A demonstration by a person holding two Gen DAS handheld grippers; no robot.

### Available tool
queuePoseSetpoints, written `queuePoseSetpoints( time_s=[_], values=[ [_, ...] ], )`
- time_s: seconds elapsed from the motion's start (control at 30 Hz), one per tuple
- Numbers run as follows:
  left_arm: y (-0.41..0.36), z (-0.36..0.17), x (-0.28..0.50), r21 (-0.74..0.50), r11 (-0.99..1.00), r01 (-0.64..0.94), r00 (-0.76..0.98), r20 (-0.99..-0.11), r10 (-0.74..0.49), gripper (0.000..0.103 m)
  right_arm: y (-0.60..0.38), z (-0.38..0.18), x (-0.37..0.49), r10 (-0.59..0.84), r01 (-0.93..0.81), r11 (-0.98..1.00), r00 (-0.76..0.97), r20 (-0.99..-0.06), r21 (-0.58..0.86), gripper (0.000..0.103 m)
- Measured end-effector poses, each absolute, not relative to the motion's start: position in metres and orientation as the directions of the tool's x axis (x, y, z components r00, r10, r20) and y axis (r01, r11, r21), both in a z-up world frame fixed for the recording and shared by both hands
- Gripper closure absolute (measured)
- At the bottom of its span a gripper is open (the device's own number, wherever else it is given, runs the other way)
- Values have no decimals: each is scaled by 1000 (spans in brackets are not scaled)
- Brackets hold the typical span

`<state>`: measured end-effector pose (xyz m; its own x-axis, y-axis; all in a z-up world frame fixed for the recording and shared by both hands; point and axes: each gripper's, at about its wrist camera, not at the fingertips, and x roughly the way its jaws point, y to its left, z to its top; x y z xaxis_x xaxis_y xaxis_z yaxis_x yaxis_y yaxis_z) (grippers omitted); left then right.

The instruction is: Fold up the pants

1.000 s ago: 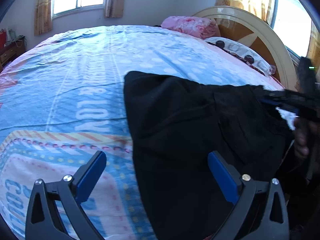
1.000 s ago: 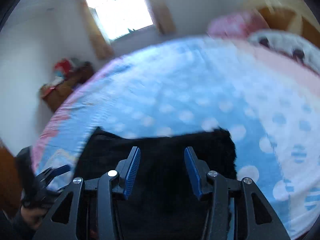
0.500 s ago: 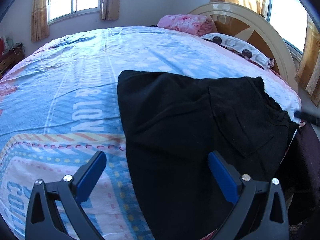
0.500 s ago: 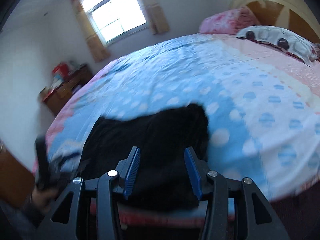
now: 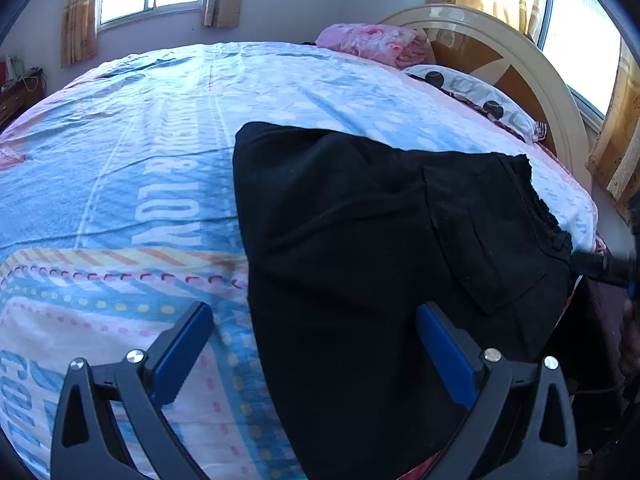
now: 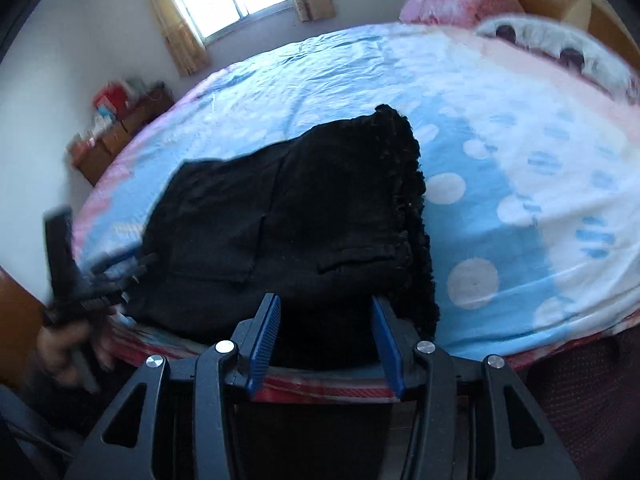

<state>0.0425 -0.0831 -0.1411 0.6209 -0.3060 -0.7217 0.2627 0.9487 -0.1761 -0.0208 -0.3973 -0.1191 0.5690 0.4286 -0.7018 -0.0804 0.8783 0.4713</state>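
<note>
On bed [image 5: 160, 128]: folded black pants [image 5: 360, 240]; both grippers empty.

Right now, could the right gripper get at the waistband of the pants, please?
Probably yes. The right gripper is open, holds nothing, and points at the pants; their ruffled waistband lies uncovered just beyond its right finger.

The bedsheet [image 5: 120, 184] carries large white letters on a blue band, lying sideways just left of the black pants [image 5: 360, 260]: "& LOV" can be read, the rest unclear. At the near left edge, blue letters "COL" show, cut off.
</note>
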Motion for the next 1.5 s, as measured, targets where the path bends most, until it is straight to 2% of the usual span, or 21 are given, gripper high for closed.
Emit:
queuePoseSetpoints(
  time_s=[0.07,0.1,0.13,0.17,0.33,0.4,0.57,0.67,0.7,0.73,0.8,0.87,0.93,1.0,1.1,1.2,1.27,1.37,1.5],
  values=[
    [-83,-141,42,-177,948,264,620,-722,-308,0,-417,-128,-13,512,-18,788,575,-639,615,55],
    [-83,-141,43,-177,949,262,620,-723,-306,0,-420,-130,-11,512,-8,784,573,-640,621,59],
    [-83,-141,43,-178,948,263,620,-722,-307,0,-419,-130,-10,501,-8,793,576,-646,609,76],
    [-83,-141,43,-180,948,263,620,-722,-309,0,-418,-129,-10,477,-7,810,588,-653,586,81],
    [-82,-141,43,-179,947,266,617,-723,-310,0,-405,-104,-33,472,-77,828,631,-616,556,91],
    [-81,-141,43,-184,946,266,618,-721,-313,0,-401,-94,-42,448,-89,851,637,-627,517,91],
    [-83,-140,42,-168,946,277,615,-725,-309,0,-416,-138,-25,431,11,850,561,-707,526,91],
    [-79,-138,43,-183,946,268,619,-720,-314,0,-416,-127,-27,432,-7,854,564,-704,520,83],
    [-79,-139,43,-181,947,265,618,-722,-311,0,-414,-116,-31,389,-13,882,584,-712,472,75],
    [-79,-139,44,-176,948,264,619,-723,-306,0,-413,-106,-35,335,-8,909,610,-718,417,71],
    [-79,-139,44,-176,948,265,620,-722,-307,0,-411,-83,-44,200,14,958,685,-700,287,70],
    [-79,-139,44,-174,948,265,621,-722,-306,0,-404,-65,-51,153,11,970,747,-647,242,70],
    [-80,-140,44,-168,950,263,623,-723,-300,0,-392,-56,-50,181,-48,972,780,-599,231,65],
    [-81,-140,44,-157,952,262,624,-725,-292,0,-368,-55,-44,276,-161,957,768,-579,242,61],
    [-84,-141,44,-141,955,263,622,-731,-279,0,-328,-77,-28,365,-276,931,676,-640,239,58],
    [-85,-142,45,-145,953,268,616,-734,-285,0,-312,-114,-13,295,-251,952,601,-743,175,58],
    [-88,-144,45,-122,954,273,610,-745,-270,0,-319,-140,-5,319,-238,945,519,-793,224,58],
    [-92,-144,44,-110,955,274,616,-743,-262,0,-335,-147,-3,396,-227,918,521,-756,325,58],
    [-89,-142,44,-134,955,265,616,-738,-275,0,-337,-123,-7,407,-244,913,543,-734,326,58]
  ],
)
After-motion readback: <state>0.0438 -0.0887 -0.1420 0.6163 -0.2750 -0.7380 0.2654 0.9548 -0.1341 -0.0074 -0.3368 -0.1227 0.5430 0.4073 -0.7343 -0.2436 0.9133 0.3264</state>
